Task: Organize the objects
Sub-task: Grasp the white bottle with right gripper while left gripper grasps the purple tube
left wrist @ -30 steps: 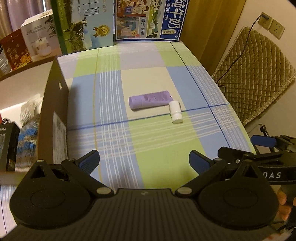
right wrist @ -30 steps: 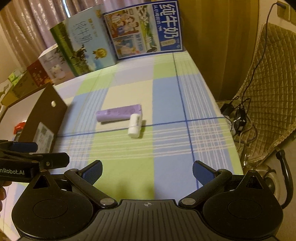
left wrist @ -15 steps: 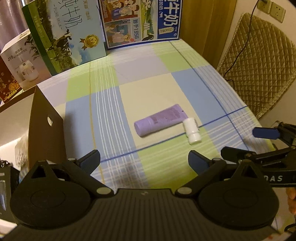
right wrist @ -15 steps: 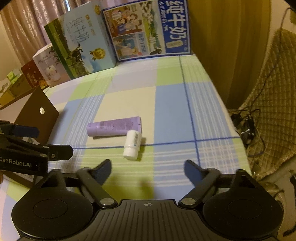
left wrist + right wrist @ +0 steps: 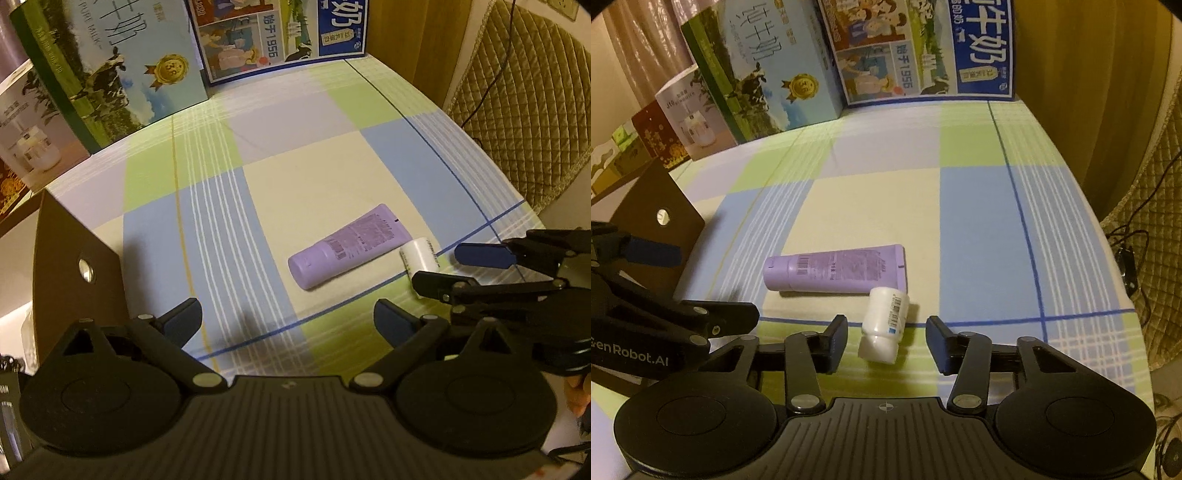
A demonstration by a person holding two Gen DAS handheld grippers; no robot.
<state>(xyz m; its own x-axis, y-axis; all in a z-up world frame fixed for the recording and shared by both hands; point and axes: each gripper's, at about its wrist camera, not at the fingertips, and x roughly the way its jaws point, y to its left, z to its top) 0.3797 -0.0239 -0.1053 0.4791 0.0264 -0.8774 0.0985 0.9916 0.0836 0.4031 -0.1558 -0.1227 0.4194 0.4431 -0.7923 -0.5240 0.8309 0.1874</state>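
Right wrist view: the right gripper [image 5: 886,341] is low over the checked tablecloth [image 5: 979,206], its jaws half-closed and just now closing, with the white bottle [image 5: 884,325] lying between the two pads. Neither pad touches the bottle; a gap shows on each side. The bottle lies on its side, cap end toward the camera, barcode label up, tilted a little to the right at its far end. Its far end sits just beside, perhaps touching, the flat crimped end of the purple tube [image 5: 834,269], which lies crosswise behind it with its cap to the left and its printed back face up. Both rest on a cream square of the cloth near a blue line.

At the left edge of this view the left gripper [image 5: 657,284] shows from the side, in front of a brown cardboard flap [image 5: 653,206] with a small round hole.

Left wrist view: the left gripper [image 5: 288,319] hangs above the cloth with jaws wide and nothing between them. The tube [image 5: 349,245] lies ahead and to the right of it, well clear of the pads. The bottle [image 5: 419,254] is partly hidden behind a finger of the right gripper [image 5: 458,267], which comes in from the right edge.

Two milk cartons, one green [image 5: 764,74] and one blue [image 5: 923,51], stand along the far edge of the table. A quilted chair [image 5: 524,96] stands off to the right
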